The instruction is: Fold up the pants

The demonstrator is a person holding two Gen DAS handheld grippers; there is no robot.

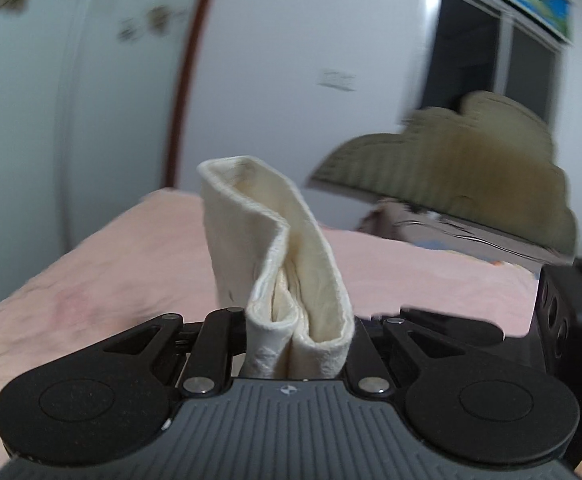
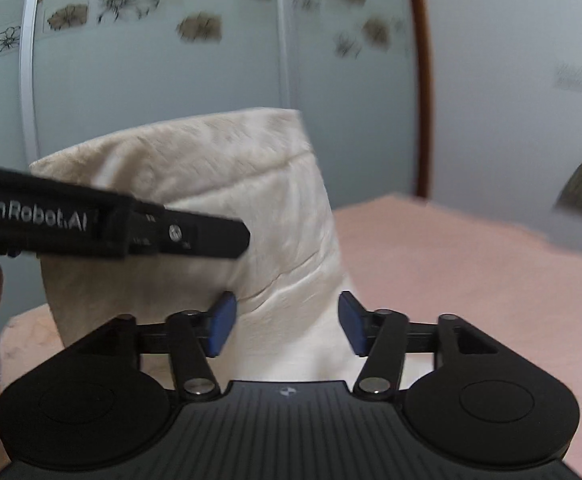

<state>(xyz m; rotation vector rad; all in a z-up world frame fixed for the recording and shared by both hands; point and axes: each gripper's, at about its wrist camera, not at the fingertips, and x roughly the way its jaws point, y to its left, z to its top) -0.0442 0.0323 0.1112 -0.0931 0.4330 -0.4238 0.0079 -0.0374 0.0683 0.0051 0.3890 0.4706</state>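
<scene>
The cream pants (image 1: 291, 264) are bunched in several layers and stand up out of my left gripper (image 1: 299, 340), which is shut on them above the pink bed. In the right wrist view the pants (image 2: 259, 216) hang as a broad cream panel in front of my right gripper (image 2: 287, 324). Its blue pads (image 2: 223, 324) stand apart with the cloth between them, not pinched. The left gripper's black body (image 2: 131, 228) crosses that view from the left against the cloth. A hand shows at the left edge.
A pink bedspread (image 1: 431, 280) covers the bed below both grippers. A brown scalloped headboard (image 1: 471, 168) stands at the right. A flower-printed wardrobe (image 2: 171, 60) and a dark window (image 1: 471, 56) lie behind.
</scene>
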